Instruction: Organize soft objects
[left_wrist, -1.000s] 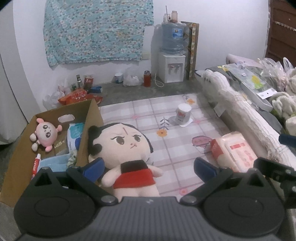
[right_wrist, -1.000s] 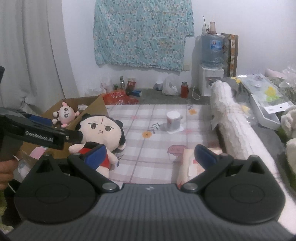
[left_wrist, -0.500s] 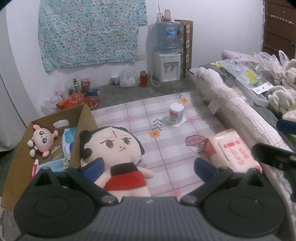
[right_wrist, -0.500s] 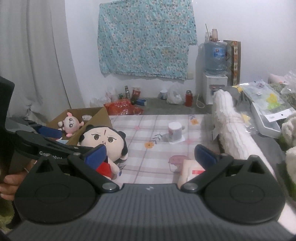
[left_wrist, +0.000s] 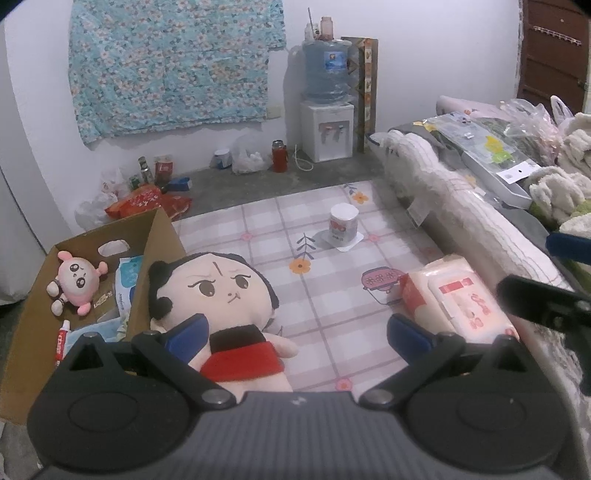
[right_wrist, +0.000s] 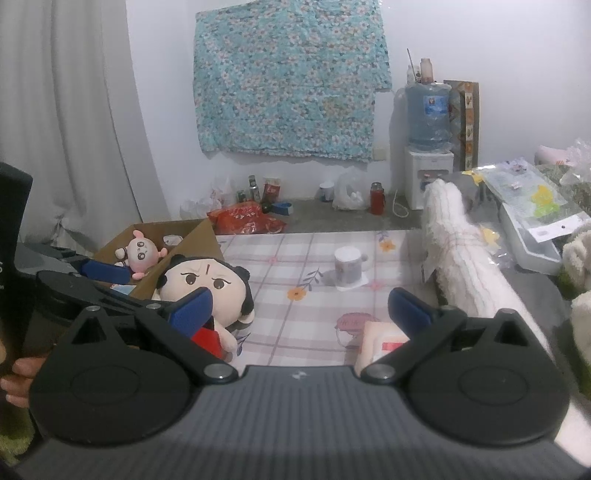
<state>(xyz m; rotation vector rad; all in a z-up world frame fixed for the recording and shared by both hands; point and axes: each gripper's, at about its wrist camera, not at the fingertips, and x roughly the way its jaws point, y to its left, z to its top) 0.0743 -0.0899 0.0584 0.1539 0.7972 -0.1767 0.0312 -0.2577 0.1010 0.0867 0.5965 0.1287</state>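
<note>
A big doll (left_wrist: 221, 291) with black hair and a red skirt lies on the checked mat, leaning against an open cardboard box (left_wrist: 159, 236). A small pink plush (left_wrist: 75, 277) sits inside the box. My left gripper (left_wrist: 297, 334) hovers open just before the doll, holding nothing. A pack of wet wipes (left_wrist: 458, 295) lies to its right. In the right wrist view the doll (right_wrist: 207, 288), pink plush (right_wrist: 142, 253) and wipes pack (right_wrist: 384, 343) also show. My right gripper (right_wrist: 301, 310) is open and empty above the mat.
A white tin (left_wrist: 343, 225) stands mid-mat. A rolled white blanket (left_wrist: 461, 221) and bags border the right side. A water dispenser (left_wrist: 327, 122) and bottles stand by the far wall. A hand (right_wrist: 18, 373) holds the left gripper (right_wrist: 99, 280).
Both grippers have risen and drawn back a little, so the mat and doll sit lower and smaller in view. Nothing was taken hold of.
</note>
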